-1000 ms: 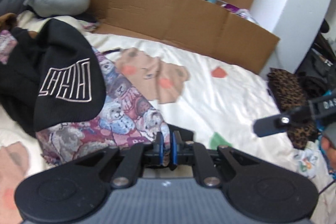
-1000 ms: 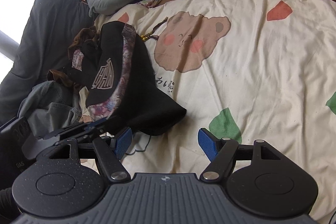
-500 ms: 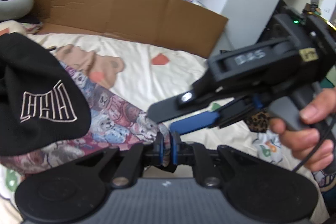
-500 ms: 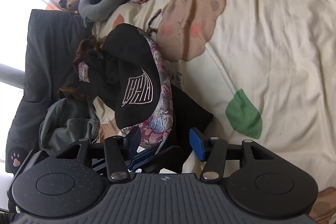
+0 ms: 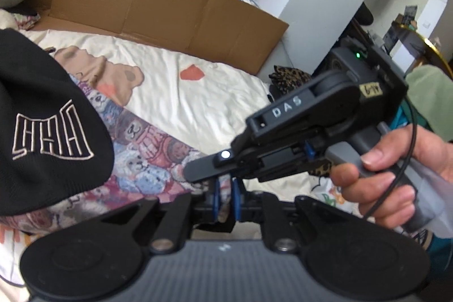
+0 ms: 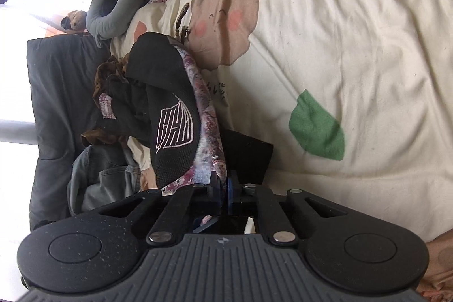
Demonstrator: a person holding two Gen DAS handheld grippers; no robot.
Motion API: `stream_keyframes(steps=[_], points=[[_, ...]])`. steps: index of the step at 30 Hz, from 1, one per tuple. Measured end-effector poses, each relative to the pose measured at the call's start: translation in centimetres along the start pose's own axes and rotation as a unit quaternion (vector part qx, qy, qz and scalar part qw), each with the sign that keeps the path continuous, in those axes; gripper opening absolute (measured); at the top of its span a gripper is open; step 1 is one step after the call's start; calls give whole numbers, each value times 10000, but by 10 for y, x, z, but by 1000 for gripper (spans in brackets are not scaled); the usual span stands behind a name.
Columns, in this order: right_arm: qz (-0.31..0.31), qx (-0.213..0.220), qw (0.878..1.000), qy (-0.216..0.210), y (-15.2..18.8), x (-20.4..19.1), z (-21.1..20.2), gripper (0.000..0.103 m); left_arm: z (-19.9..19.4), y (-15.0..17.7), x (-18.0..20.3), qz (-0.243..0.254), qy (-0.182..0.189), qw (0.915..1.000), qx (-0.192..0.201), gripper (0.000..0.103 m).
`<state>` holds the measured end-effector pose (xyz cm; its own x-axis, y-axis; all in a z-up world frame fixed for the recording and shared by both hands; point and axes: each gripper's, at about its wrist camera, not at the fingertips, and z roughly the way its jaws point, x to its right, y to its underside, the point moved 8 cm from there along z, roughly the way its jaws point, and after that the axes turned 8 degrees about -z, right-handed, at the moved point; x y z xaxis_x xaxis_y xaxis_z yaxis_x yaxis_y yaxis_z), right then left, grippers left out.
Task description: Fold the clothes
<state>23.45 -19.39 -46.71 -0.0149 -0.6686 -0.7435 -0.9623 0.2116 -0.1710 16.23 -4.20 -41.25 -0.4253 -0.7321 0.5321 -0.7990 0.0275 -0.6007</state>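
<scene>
- Cream bedsheet [image 6: 354,53] with bear and leaf prints, spread across the bed under everything.
- Flattened cardboard [image 5: 158,4] standing along the far edge of the sheet.
- Black pillow [image 6: 59,92] and grey jeans [image 6: 102,177] beside the clothes pile.
- Bear-print garment [image 5: 158,154] with black embroidered panel [image 5: 51,129], heaped on the sheet's left part, one edge lifted off it.
- Right gripper [image 6: 223,190], pressed together, pinching that edge; a hand [image 5: 390,177] wrapped around its handle.
- Left gripper [image 5: 225,198], just beside it on the same edge, blue pads starting to part, fabric between them.
</scene>
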Motion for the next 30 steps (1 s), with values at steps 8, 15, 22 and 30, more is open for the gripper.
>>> stream_keyframes(steps=[8,15,22,30], points=[[51,405,9990,177,-15,18,-18,0,-15,-27,-42,-446,-454,9975,307,27],[78,801,9955,500,-35,38,-46,0,-45,-59,-108,-771,-1494,9826,791,51],[95,1076,9907,823,-50,60,-69,0,-82,-80,-172,-1218,-2343,9572,1186,61],[216,1376,9840,1112,-58,83,-99,0,-109,-101,-219,-1553,-2960,9302,1517,73]])
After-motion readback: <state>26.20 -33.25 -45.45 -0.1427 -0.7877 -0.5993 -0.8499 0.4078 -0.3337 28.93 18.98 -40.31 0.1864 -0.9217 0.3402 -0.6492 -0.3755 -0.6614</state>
